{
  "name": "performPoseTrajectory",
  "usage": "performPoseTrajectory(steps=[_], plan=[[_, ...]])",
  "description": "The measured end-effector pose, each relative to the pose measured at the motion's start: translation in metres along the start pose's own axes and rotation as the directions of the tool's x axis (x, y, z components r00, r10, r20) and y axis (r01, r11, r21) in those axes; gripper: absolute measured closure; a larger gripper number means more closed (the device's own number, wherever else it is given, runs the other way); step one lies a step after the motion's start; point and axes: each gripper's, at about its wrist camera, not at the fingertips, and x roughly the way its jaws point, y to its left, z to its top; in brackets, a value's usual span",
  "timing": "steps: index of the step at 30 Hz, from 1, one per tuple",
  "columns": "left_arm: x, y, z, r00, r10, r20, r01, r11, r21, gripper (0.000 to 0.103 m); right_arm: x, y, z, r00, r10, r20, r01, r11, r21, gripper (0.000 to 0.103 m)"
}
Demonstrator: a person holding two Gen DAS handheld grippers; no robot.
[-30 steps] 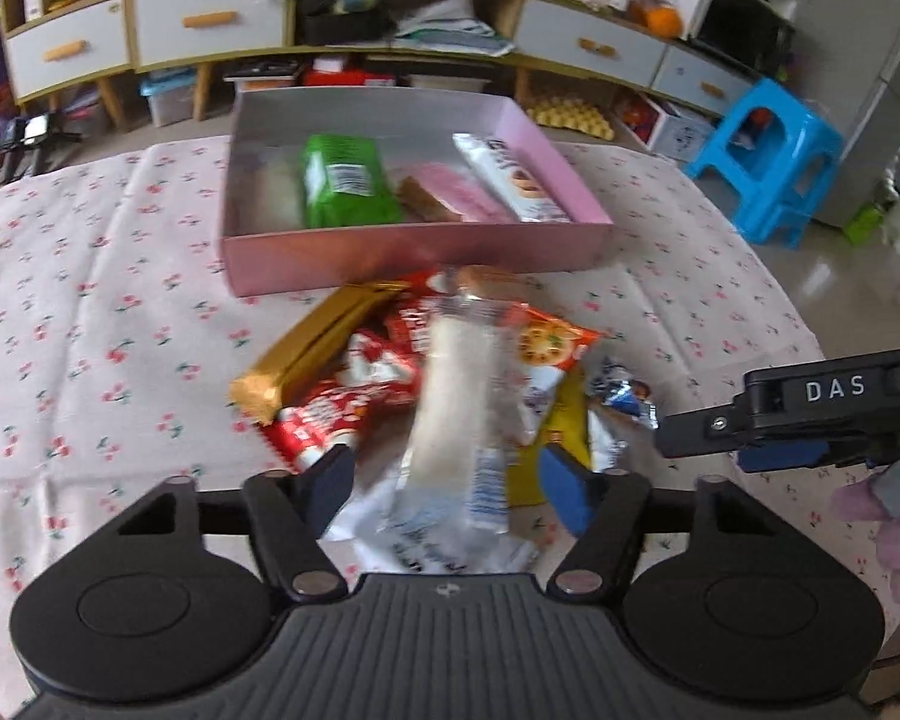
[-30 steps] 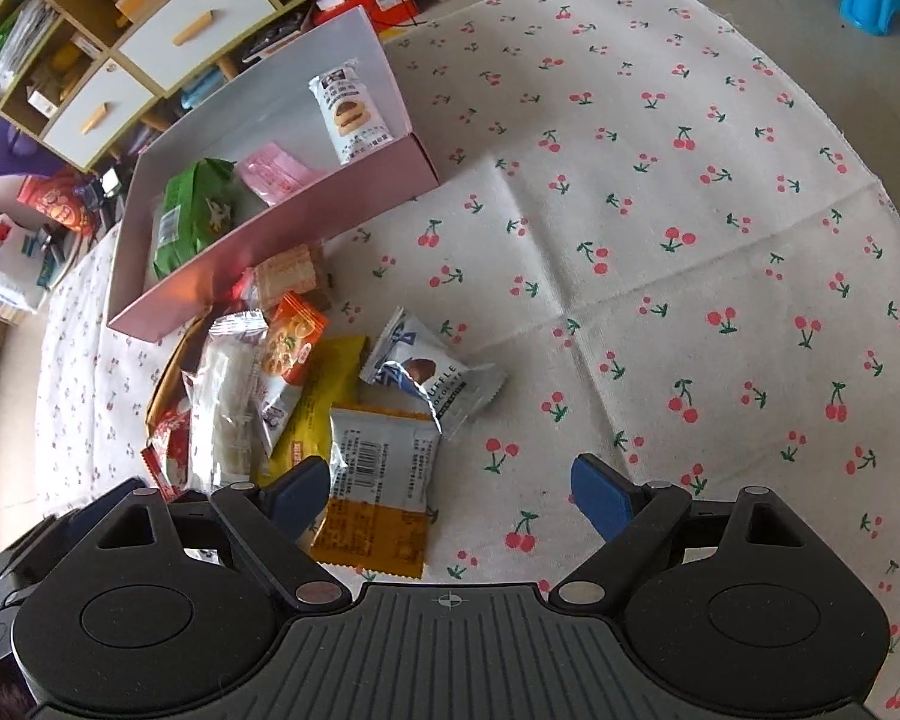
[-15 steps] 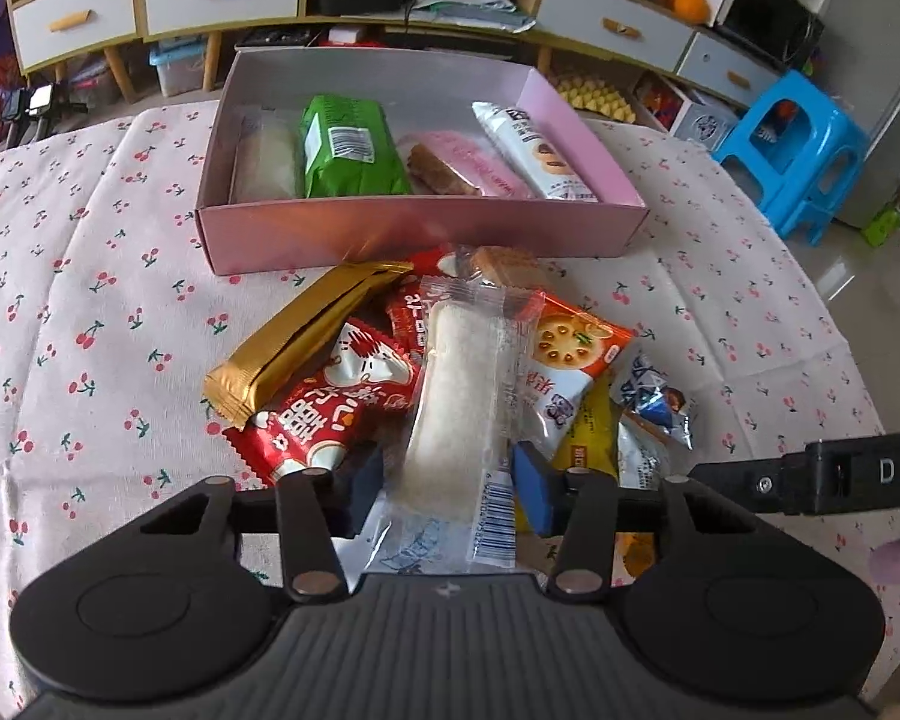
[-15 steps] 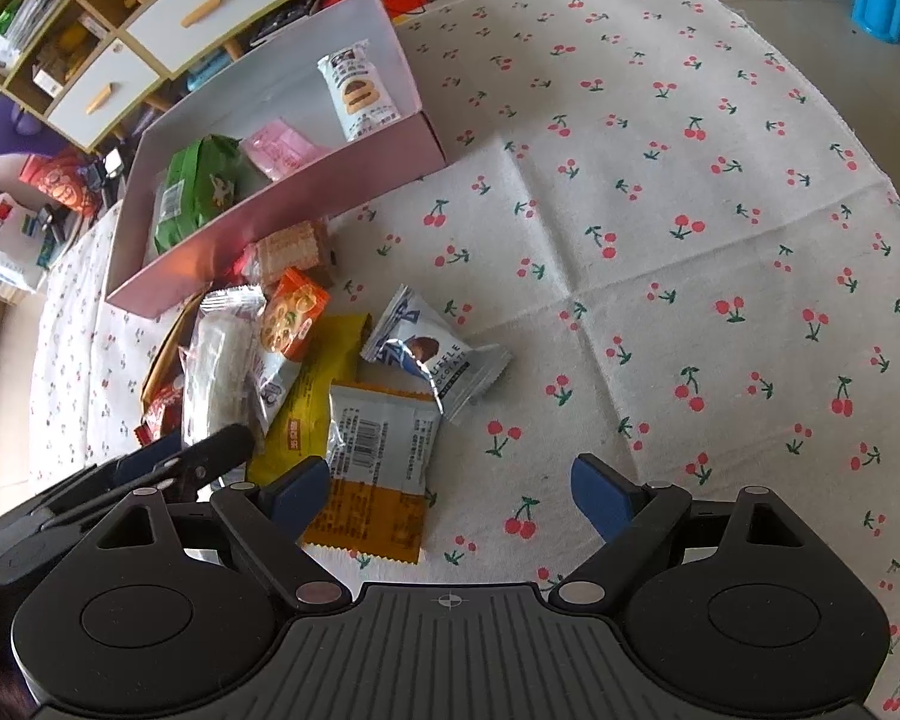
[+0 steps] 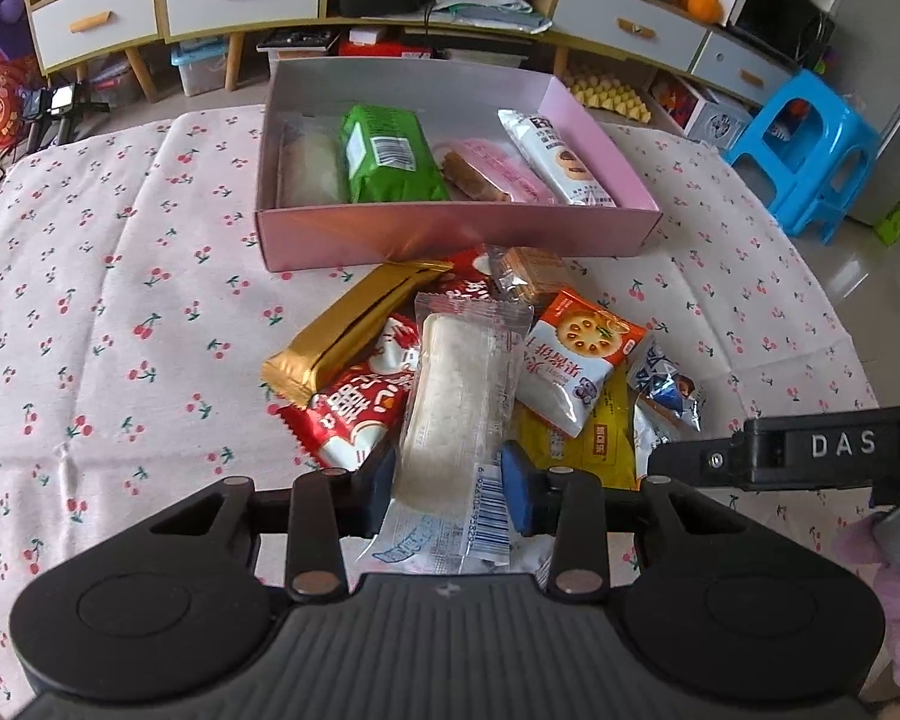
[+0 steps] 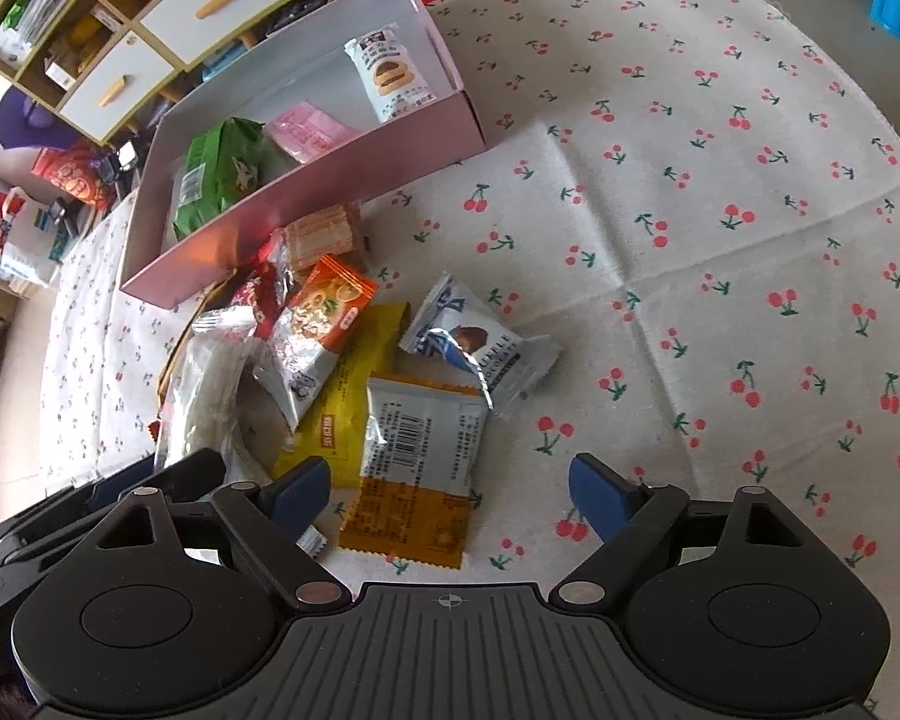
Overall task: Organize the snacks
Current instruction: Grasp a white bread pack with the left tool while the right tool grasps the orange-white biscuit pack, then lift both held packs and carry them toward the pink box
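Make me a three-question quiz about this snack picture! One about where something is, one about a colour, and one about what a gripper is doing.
1. Where is the green packet?
A. inside the pink box
B. on the blue stool
C. under the tablecloth

2. What colour is the long bar lying beside the red packet?
A. purple
B. gold
C. black

3. What is the left hand-held gripper doing?
A. hanging open over bare cloth
C. closing on the white snack in clear wrap
B. holding the pink box

Answers:
1. A, the green packet lies within the walls of the pink box, next to other packets.
2. B, its wrapper is shiny gold.
3. C, its jaws have just been closing and its pads press the white snack in clear wrap from both sides.
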Motion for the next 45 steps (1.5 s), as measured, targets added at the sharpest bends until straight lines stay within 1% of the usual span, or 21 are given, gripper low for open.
performPoseTrajectory(steps=[1, 3, 4, 6, 7, 12, 16, 17, 28, 34, 45], plan=[[-0.001, 0.002, 0.000, 1.000, -0.002, -0.001, 0.002, 1.000, -0.003, 0.068, 0.000, 0.001, 0.000, 1.000, 0.001, 0.007, -0.001, 1.000, 0.000, 0.016], [-0.001, 0.005, -0.001, 1.000, -0.007, -0.007, 0.007, 1.000, -0.010, 0.069, 0.000, 0.004, 0.000, 1.000, 0.003, 0.014, -0.003, 1.000, -0.005, 0.022], [-0.001, 0.006, -0.001, 1.000, -0.009, -0.009, 0.009, 1.000, -0.014, 0.069, 0.001, 0.005, 0.000, 1.000, 0.004, 0.018, -0.004, 1.000, -0.006, 0.023], [-0.002, 0.008, -0.001, 1.000, -0.010, -0.012, 0.010, 1.000, -0.018, 0.069, 0.001, 0.007, -0.001, 1.000, 0.009, 0.023, -0.009, 1.000, -0.006, 0.031], [-0.002, 0.009, -0.001, 1.000, -0.011, -0.012, 0.011, 1.000, -0.020, 0.069, 0.002, 0.008, -0.001, 1.000, 0.010, 0.024, -0.010, 1.000, -0.007, 0.033], [-0.003, 0.010, -0.001, 1.000, -0.009, -0.011, 0.009, 1.000, -0.023, 0.069, 0.008, 0.011, -0.004, 1.000, 0.006, 0.014, -0.006, 1.000, -0.016, 0.049], [-0.003, 0.010, 0.000, 1.000, -0.009, -0.011, 0.009, 1.000, -0.021, 0.069, 0.010, 0.013, -0.007, 1.000, -0.009, 0.026, 0.010, 0.999, -0.041, 0.054], [-0.003, 0.010, 0.000, 1.000, -0.009, -0.011, 0.009, 1.000, -0.021, 0.069, 0.011, 0.014, -0.008, 1.000, -0.011, 0.029, 0.012, 0.999, -0.048, 0.057], [-0.003, 0.011, 0.001, 1.000, -0.009, -0.010, 0.009, 1.000, -0.022, 0.069, 0.007, 0.018, -0.010, 0.999, -0.023, 0.049, 0.027, 0.996, -0.085, 0.063], [-0.007, 0.013, 0.004, 1.000, -0.024, -0.001, 0.024, 0.999, -0.032, 0.071, 0.003, 0.016, -0.009, 0.999, -0.007, 0.049, 0.011, 0.997, -0.076, 0.063], [-0.018, 0.014, 0.007, 0.999, -0.037, 0.028, 0.039, 0.998, -0.056, 0.073, -0.012, 0.011, -0.006, 0.997, 0.048, 0.062, -0.046, 0.998, -0.040, 0.063]])
